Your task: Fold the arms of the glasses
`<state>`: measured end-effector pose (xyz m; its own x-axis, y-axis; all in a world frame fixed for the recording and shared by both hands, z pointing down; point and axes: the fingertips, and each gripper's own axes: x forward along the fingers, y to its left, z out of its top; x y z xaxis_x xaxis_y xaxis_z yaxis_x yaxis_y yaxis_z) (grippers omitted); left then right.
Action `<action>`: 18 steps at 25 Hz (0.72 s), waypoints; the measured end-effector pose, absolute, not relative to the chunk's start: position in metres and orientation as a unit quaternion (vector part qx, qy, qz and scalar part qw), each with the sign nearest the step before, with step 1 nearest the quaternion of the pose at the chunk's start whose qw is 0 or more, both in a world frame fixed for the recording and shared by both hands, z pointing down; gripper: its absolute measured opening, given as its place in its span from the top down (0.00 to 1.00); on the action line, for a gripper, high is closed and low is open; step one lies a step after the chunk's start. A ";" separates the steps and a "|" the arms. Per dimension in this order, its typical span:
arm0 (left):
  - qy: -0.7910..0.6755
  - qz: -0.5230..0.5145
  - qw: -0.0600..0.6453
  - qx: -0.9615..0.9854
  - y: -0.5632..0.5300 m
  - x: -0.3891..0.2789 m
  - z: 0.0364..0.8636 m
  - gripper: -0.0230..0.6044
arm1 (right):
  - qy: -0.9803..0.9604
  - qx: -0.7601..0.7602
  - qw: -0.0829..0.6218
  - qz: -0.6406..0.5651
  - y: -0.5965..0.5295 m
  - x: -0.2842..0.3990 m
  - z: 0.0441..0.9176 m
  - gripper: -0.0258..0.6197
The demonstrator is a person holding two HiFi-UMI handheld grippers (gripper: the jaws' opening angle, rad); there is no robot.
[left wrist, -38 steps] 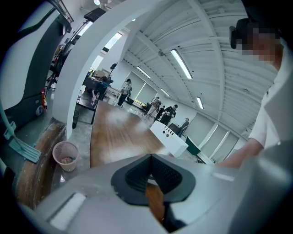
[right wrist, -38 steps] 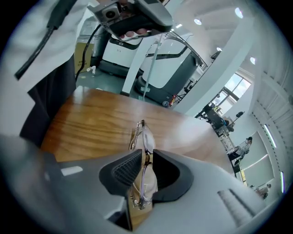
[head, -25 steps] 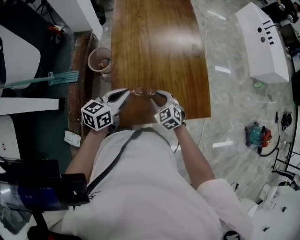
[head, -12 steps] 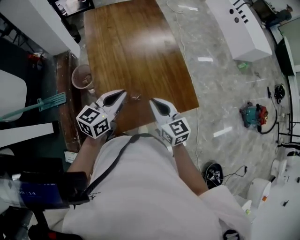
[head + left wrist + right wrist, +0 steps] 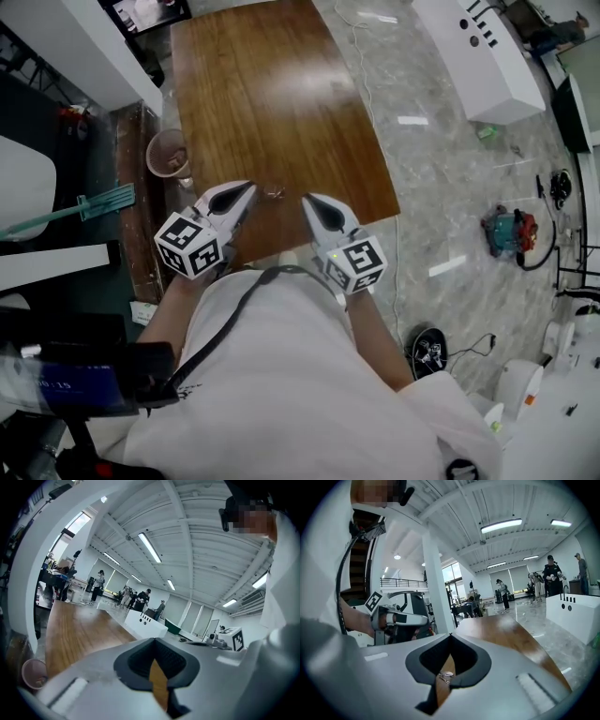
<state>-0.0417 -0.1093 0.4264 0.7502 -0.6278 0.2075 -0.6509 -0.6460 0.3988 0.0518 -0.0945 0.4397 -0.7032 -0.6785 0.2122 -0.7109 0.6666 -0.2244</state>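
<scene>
The left hand-held gripper [image 5: 248,187] and right hand-held gripper [image 5: 307,199] hang closed and empty flanking the glasses [image 5: 274,193]; folding looks done, so withdrawal comes next.

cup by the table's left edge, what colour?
Pale pink round cup; shows best in the head view.

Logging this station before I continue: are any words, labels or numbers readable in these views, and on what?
No text reads clearly.
Cubes on left tongs and right tongs: square marker patterns, no letters.
Blue object, bottom left of head view: pale digits, too blurred to read.
White cabinet: dots and bars only.
</scene>
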 end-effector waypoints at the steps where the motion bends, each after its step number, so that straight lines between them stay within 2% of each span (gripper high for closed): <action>1: -0.356 0.024 0.230 0.906 -0.109 -0.044 0.426 0.96 | -0.911 0.381 0.054 0.146 -0.096 0.051 0.439 0.95; 18: -0.378 0.022 0.241 0.893 -0.106 -0.074 0.438 0.96 | -0.923 0.354 0.070 0.136 -0.105 0.018 0.442 0.95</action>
<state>-0.0740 -0.1064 0.4376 0.7125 -0.6656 0.2218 -0.6869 -0.5973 0.4140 0.0181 -0.1050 0.4422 -0.7400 -0.6338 0.2249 -0.6717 0.7130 -0.2009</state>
